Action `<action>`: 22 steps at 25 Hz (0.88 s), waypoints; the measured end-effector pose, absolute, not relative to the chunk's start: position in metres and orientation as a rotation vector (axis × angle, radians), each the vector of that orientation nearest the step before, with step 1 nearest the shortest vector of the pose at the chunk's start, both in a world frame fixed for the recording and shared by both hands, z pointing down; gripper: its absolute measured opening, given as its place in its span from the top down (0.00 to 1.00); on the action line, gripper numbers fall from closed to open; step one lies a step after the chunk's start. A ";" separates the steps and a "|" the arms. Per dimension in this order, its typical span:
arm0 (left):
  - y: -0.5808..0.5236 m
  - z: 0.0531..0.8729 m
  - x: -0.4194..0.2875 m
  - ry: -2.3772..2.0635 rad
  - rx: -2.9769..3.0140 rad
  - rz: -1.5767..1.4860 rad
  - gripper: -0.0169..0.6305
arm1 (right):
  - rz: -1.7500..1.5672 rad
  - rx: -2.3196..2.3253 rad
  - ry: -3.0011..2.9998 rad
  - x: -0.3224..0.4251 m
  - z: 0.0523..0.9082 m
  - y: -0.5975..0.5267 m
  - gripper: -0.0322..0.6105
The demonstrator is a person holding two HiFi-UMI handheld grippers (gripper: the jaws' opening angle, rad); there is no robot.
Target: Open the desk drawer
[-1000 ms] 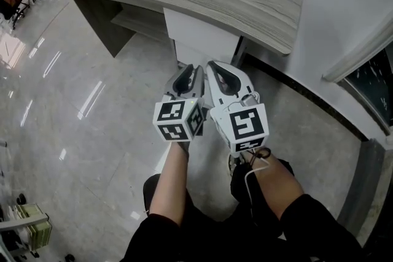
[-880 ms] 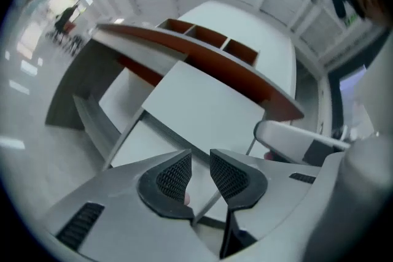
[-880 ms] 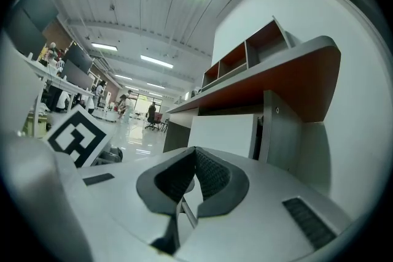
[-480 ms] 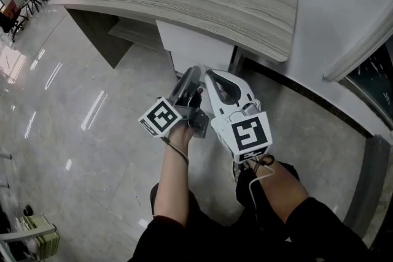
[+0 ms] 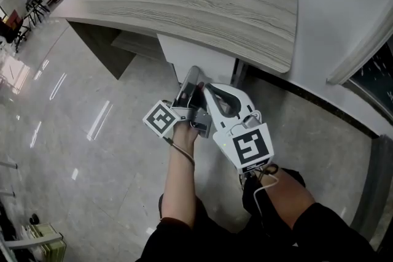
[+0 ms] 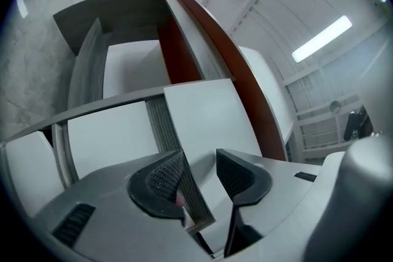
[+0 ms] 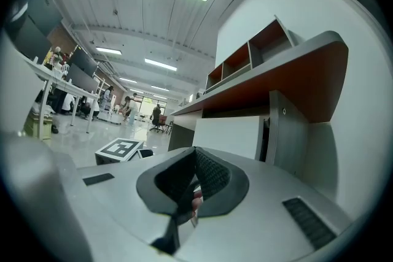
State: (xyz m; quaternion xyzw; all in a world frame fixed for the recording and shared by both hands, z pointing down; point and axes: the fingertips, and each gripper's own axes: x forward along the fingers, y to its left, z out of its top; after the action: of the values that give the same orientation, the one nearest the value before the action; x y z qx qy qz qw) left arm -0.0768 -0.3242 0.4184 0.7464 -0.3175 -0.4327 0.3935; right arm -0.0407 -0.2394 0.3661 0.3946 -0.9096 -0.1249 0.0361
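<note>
None of the opening is done. The drawer [image 5: 195,57], the white front under the bench [image 5: 184,6], looks shut and untouched. The left tongs [image 6: 199,170] have just been opening and stand wide, with nothing between them. The right tongs [image 7: 194,176] are closed and empty. Remaining: reach, grip, pull.

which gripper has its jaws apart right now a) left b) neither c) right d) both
a: the left gripper has just been opening and its jaws stand apart with nothing between them, while the right gripper has its jaws together.
</note>
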 end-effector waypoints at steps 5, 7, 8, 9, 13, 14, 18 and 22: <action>-0.328 0.416 -0.083 -0.706 1.868 -1.192 0.71 | -0.379 1.191 -2.779 -0.042 0.370 -0.241 0.94; -0.330 0.416 -0.084 -0.689 1.878 -1.219 0.70 | -0.370 1.187 -2.774 -0.042 0.372 -0.242 0.94; -0.330 0.416 -0.084 -0.674 1.881 -1.231 0.70 | -0.360 1.192 -2.781 -0.042 0.372 -0.242 0.94; -0.330 0.417 -0.084 -0.649 1.878 -1.249 0.70 | -0.354 1.196 -2.788 -0.041 0.371 -0.242 0.94; -0.330 0.415 -0.081 -0.545 1.856 -1.340 0.71 | -0.389 1.164 -2.778 -0.043 0.371 -0.240 0.94; -0.330 0.415 -0.081 -0.544 1.857 -1.352 0.71 | -0.393 1.159 -2.779 -0.045 0.371 -0.239 0.94; -0.330 0.416 -0.080 -0.566 1.865 -1.362 0.72 | -0.398 1.164 -2.784 -0.047 0.369 -0.240 0.94; -0.327 0.417 -0.081 -0.595 1.873 -1.359 0.73 | -0.360 1.180 -2.774 -0.048 0.372 -0.241 0.94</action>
State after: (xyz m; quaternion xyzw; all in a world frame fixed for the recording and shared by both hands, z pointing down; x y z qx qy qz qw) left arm -0.0807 -0.3270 0.4170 0.7291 -0.2316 -0.5291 0.3672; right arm -0.0484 -0.2405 0.3724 0.3882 -0.9124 -0.1183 0.0527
